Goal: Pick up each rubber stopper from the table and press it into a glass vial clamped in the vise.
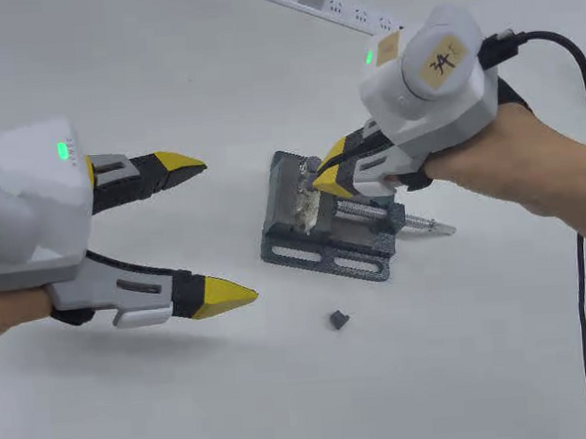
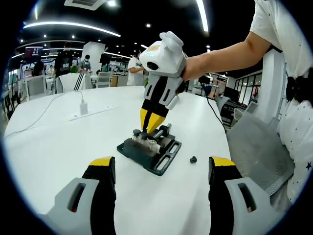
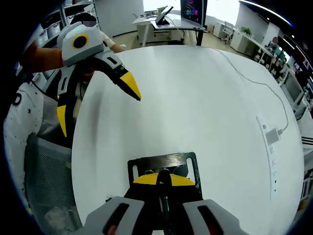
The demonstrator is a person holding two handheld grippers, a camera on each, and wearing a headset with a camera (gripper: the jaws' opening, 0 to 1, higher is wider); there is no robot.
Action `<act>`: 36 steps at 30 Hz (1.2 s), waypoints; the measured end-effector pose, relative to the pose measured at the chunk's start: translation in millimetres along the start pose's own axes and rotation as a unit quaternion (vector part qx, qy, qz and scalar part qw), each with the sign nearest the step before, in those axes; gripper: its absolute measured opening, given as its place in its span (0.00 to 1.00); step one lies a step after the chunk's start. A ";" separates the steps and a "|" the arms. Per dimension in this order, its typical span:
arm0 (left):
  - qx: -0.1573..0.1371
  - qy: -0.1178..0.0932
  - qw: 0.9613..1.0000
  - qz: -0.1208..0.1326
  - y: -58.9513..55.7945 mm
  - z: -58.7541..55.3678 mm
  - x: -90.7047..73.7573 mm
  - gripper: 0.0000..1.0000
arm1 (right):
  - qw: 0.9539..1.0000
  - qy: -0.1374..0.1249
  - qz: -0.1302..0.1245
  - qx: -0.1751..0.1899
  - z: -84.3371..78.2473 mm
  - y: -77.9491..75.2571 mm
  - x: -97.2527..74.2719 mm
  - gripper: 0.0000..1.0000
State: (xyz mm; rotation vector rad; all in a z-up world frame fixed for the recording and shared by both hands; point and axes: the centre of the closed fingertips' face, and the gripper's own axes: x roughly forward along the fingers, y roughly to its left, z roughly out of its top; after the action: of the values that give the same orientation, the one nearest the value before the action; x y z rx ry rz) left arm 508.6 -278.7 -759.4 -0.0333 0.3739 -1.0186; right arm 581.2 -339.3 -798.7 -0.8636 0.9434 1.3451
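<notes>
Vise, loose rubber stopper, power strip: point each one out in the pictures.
Vise (image 1: 315, 250), head view, on the front of its dark base.
Rubber stopper (image 1: 339, 320), head view, on its top face.
Power strip (image 1: 358, 14), head view, on its white body.

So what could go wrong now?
The right hand-held gripper has its tips at the vial in the vise; pushing crooked or too hard might crack the glass. The stopper lies loose on the table near the vise, so a bump could knock it away.
</notes>
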 end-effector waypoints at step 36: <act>-0.003 -0.005 1.000 0.005 4.2 0.7 1.0 0.75 | 0.999 0.027 0.018 -0.011 -1.8 0.2 3.3 0.02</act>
State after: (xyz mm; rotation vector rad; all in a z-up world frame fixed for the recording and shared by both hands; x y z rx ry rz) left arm 512.7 -277.4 -759.9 -0.0430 0.3674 -1.0064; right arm 581.0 -339.7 -802.4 -0.9083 0.9911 1.3705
